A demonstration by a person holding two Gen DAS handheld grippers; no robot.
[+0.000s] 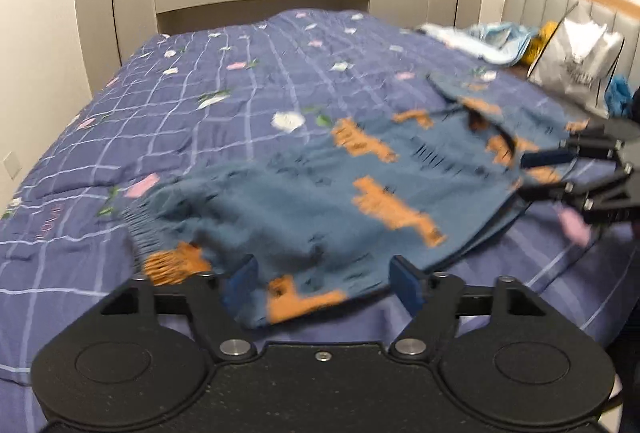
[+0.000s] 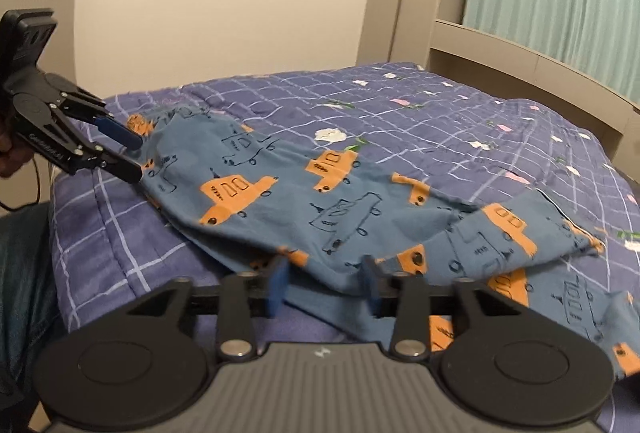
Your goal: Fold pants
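On the quilt (image 1: 248, 105) we've got the pants (image 1: 304, 201) lying flat, partly folded. Our left gripper (image 1: 324, 283) sits wide at the waistband end, gripping nothing; our right gripper (image 2: 326, 287), about half open, straddles the near edge without pinching.

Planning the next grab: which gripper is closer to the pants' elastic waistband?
Left. The left gripper sits at the waistband end of the pants, just beside it. The right gripper is at the opposite end of the pants.
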